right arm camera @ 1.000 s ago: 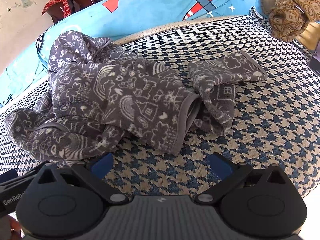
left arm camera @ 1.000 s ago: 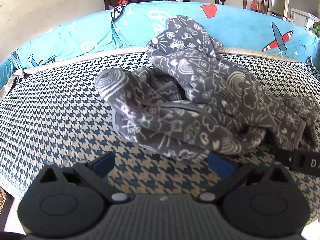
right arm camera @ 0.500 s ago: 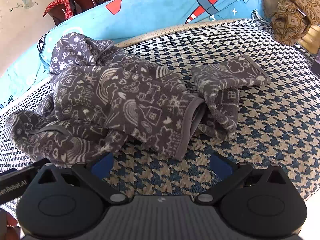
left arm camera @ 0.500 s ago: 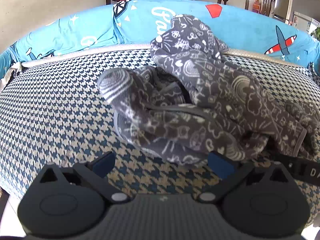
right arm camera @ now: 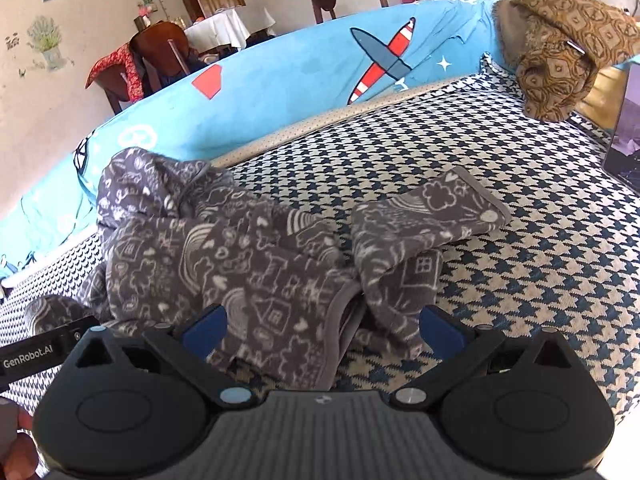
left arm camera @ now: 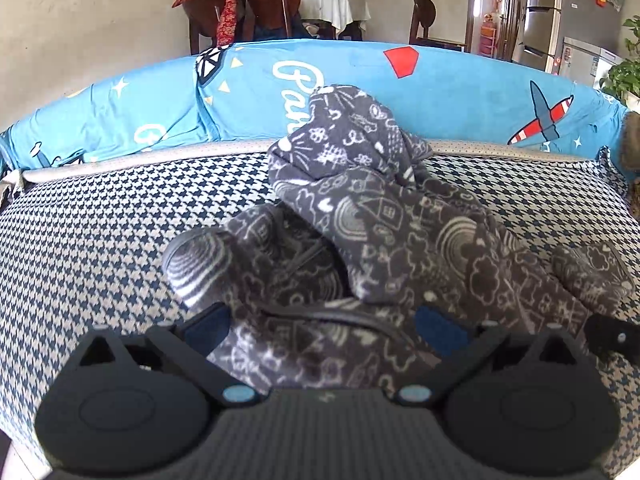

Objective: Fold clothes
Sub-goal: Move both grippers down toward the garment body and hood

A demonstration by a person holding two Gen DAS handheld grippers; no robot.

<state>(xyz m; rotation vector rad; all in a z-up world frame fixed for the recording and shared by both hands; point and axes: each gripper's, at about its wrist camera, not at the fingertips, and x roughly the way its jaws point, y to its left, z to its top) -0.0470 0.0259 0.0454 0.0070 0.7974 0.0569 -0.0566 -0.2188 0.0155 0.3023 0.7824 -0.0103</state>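
Crumpled grey fleece garment with white doodle print [left arm camera: 384, 240] lies bunched on blue-and-cream houndstooth sofa seat [left arm camera: 100, 240], against bright blue printed backrest cover [right arm camera: 280, 80]. Left gripper [left arm camera: 322, 326] wide apart, fabric between fingers. Right gripper [right arm camera: 322, 326] wide apart over hem.

One crumpled grey fleece garment with white doodle print [right arm camera: 248, 264] lies on one houndstooth-covered bed [right arm camera: 520, 240]; one brown patterned cloth [right arm camera: 560, 44] sits nearby, with two wooden chairs [left arm camera: 272, 4] behind.
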